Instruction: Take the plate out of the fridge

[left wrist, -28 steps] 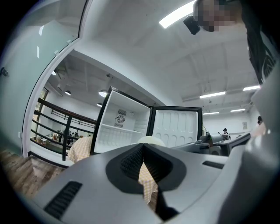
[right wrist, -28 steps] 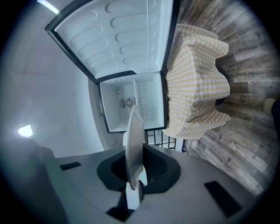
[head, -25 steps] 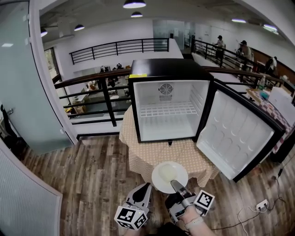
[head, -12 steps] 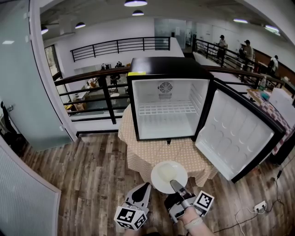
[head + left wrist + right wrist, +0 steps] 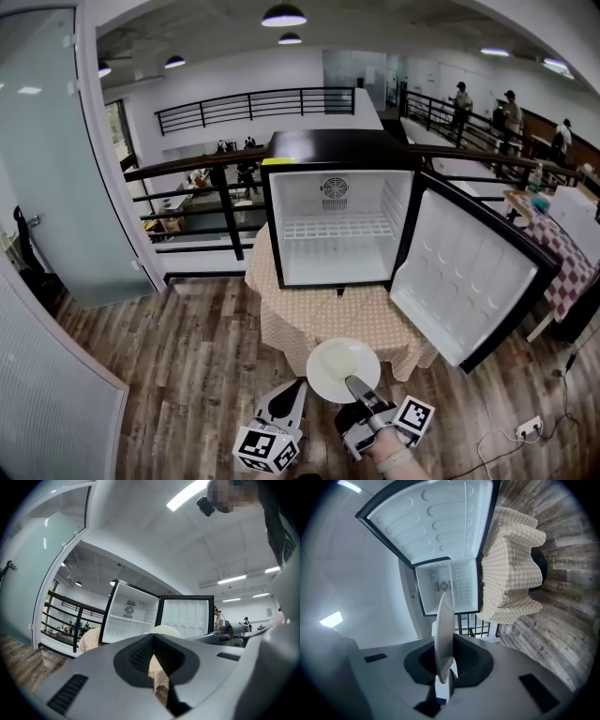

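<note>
While facing the open fridge (image 5: 337, 141), pinching the plate (image 5: 343, 364) by its near rim with the right hand-held gripper (image 5: 356, 384), one jaw pressed against each face. Holding that plate outside the fridge, well apart from it, at the near edge of the bench (image 5: 281, 323) under its checked cloth (image 5: 394, 328). Roughly level in the head view, pale and round. Edge-on in the right gripper view, a thin pale blade (image 5: 443, 630) rising from the right hand-held gripper (image 5: 445, 679) toward the fridge (image 5: 447, 585).

Carrying the left hand-held gripper (image 5: 298, 386) just beside the plate's left edge, jaws pressed together on nothing, tip pointing at the bench. From the left gripper view, closed jaws (image 5: 157, 667) in front, only a sliver of checked cloth (image 5: 154, 665) through the notch, the plate's rim (image 5: 165, 630) peeking over them, the fridge (image 5: 129, 616) beyond.

Inside the fridge, white walls and a wire shelf (image 5: 339, 225). Door (image 5: 469, 272) swung wide to the right, white moulded lining toward the camera. Below, wooden floor (image 5: 187, 356); behind the fridge, a dark railing (image 5: 187, 169).
</note>
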Demonstrator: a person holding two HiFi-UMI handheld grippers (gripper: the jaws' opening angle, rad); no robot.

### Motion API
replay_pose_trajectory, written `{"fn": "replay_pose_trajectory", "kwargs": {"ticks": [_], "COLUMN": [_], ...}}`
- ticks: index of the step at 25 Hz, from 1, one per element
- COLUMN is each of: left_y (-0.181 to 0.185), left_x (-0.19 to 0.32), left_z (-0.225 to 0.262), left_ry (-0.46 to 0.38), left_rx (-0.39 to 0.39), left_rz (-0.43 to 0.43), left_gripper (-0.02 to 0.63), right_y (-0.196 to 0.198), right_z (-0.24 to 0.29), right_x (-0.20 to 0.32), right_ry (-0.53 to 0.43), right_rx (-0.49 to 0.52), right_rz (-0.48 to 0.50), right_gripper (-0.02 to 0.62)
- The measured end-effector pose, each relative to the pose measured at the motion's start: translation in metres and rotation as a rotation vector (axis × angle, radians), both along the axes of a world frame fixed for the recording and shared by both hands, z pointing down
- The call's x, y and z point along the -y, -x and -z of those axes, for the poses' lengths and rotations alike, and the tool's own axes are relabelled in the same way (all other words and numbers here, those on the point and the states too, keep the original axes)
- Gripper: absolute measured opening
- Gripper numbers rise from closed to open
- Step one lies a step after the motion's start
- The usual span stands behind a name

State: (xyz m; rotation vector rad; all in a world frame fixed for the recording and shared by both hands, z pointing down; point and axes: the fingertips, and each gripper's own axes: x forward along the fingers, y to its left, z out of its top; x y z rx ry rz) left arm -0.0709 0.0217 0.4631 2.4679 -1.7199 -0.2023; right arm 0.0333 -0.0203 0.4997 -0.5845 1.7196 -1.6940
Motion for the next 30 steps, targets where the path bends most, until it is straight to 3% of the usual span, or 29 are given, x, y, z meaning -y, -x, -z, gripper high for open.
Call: {"fn": "replay_pose_trajectory", "kwargs": {"ticks": [11, 30], "left_y": [-0.024, -0.071], "left_x": [-0.047, -0.092], "left_z": [0.006, 0.004], "left_ry": [-0.017, -0.014], "left_rx": [-0.014, -0.008], "left_rz": [0.036, 0.017], "left_gripper": [0.008, 0.008], "right_y": [-0.029, -0.074], "right_z": [0.005, 0.004], "right_x": [-0.045, -0.092], "right_ry": [-0.012, -0.002], "right_rx": [-0.012, 0.005], "right_rz": [0.020, 0.004], "right_gripper": [0.046, 0.046]}}
